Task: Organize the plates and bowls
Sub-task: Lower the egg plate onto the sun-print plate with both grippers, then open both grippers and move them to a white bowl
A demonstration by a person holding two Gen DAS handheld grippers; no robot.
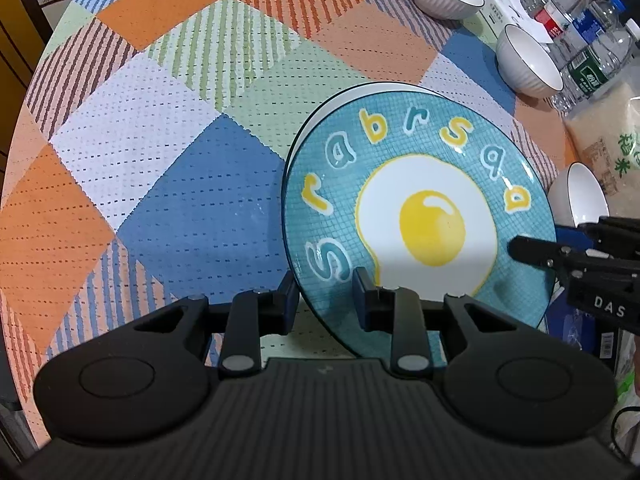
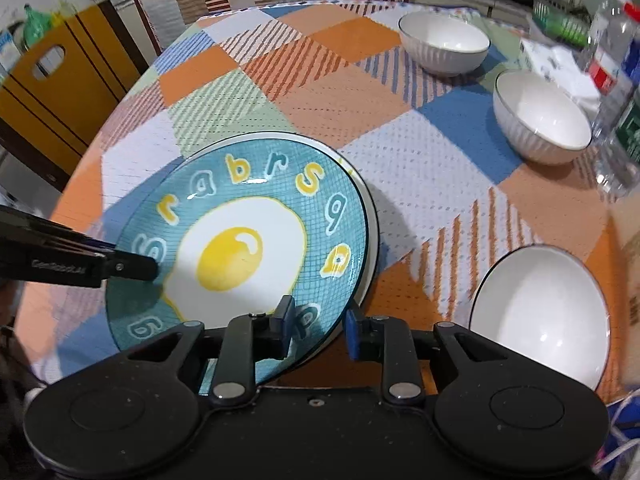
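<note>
Nearest in, the left gripper (image 1: 324,280) has its fingers either side of the near left rim of the egg plate (image 1: 432,228), one pad over the blue face and the other outside the edge. I cannot tell whether they pinch it or only frame it. On the near right rim sits the right gripper (image 2: 318,312), again one finger over the plate and one outside. There's daylight between that outer pad and the rim, so this one is released.

The egg plate itself lies on a white plate (image 2: 372,208), which peeks out along the far edge. Both sit on the checked cloth (image 1: 160,160), near the middle of the table.

To the right, just apart from the stack, is a white bowl (image 2: 540,320). Farther right is a second bowl (image 2: 544,120), and beyond that a third bowl (image 2: 444,44). Bottles (image 1: 592,60) crowd the far right edge.
</note>
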